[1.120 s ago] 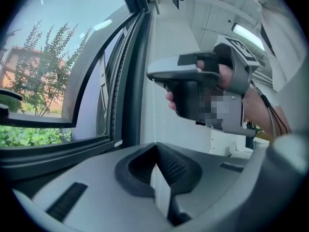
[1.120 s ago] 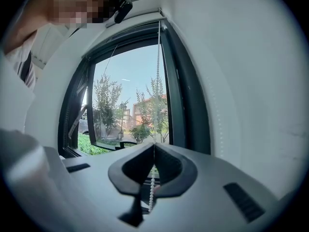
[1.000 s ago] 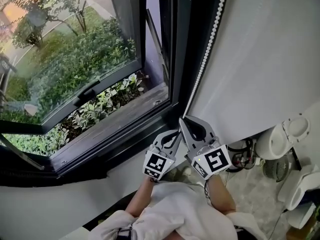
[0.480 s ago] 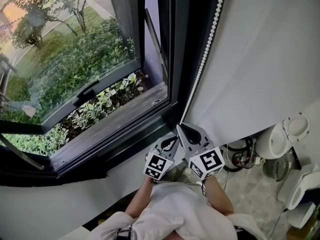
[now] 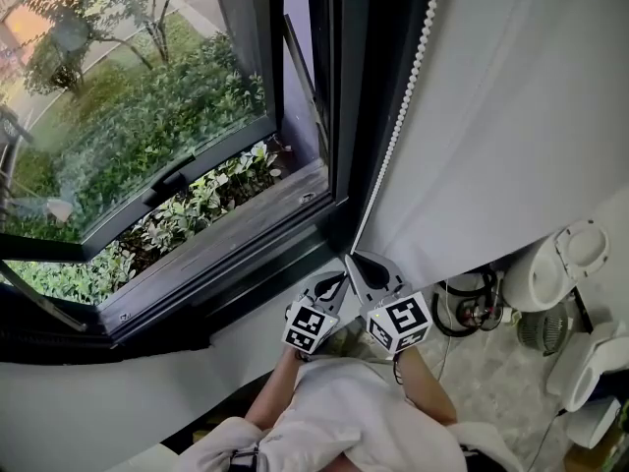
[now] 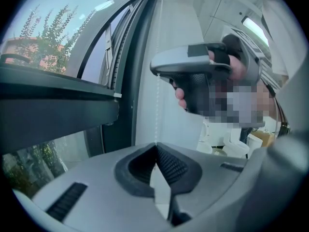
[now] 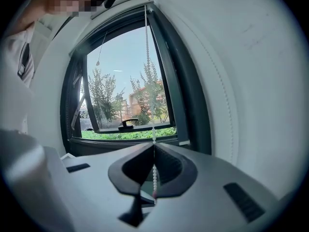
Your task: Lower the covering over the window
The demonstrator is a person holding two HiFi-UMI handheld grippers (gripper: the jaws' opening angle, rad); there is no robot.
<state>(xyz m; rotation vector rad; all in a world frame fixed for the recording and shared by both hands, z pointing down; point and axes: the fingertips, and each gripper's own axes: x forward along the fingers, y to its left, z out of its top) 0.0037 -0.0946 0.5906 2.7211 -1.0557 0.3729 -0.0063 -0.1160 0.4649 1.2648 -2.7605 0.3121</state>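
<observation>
Plainly most of the job is left: the window (image 5: 147, 126) stands bare in every view, with no covering over its glass. The left gripper (image 5: 337, 279) and right gripper (image 5: 350, 261) are each pressed together on the bead chain (image 5: 398, 136) (left just under right), low near the sill (image 5: 226, 234), beside hanging white fabric (image 5: 511, 116).

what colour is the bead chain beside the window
White bead chain, clearest in the head view against the dark frame.
</observation>
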